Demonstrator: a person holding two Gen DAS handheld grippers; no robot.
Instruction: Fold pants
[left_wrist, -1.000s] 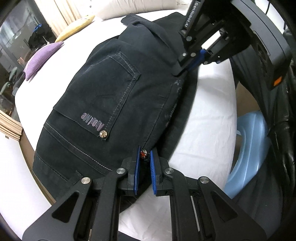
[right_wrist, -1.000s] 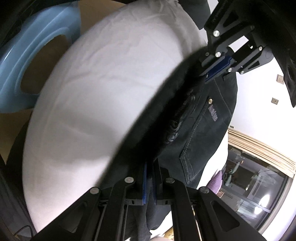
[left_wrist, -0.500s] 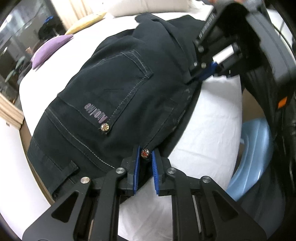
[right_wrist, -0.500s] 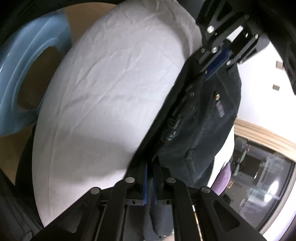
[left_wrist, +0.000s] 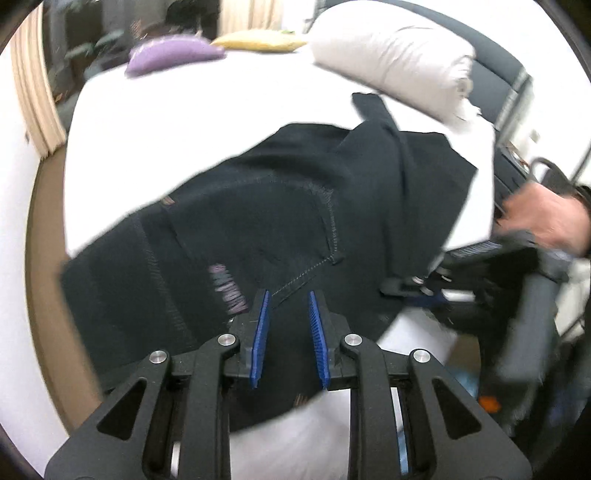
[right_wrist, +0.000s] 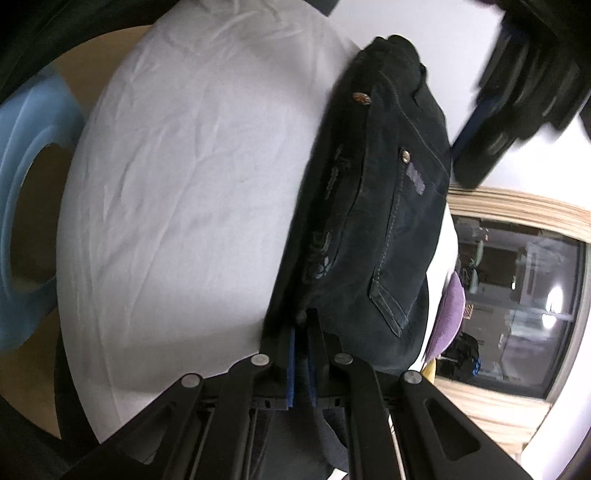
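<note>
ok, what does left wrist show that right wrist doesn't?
Left wrist only: the left tongs open over the black pants, gripping nothing; a white pillow and a yellow cushion at the far end; the person's hand on the other tool.

Right wrist only: the right tongs shut on the pants' edge, a light blue plastic stool beside the bed, a dark window, two metal rivets.

Both: the pants on the white sheet, the purple cushion, the pocket's purple lettering.

Black tool (left_wrist: 288, 332), blue pads (left_wrist: 260, 332), silver screws.
</note>
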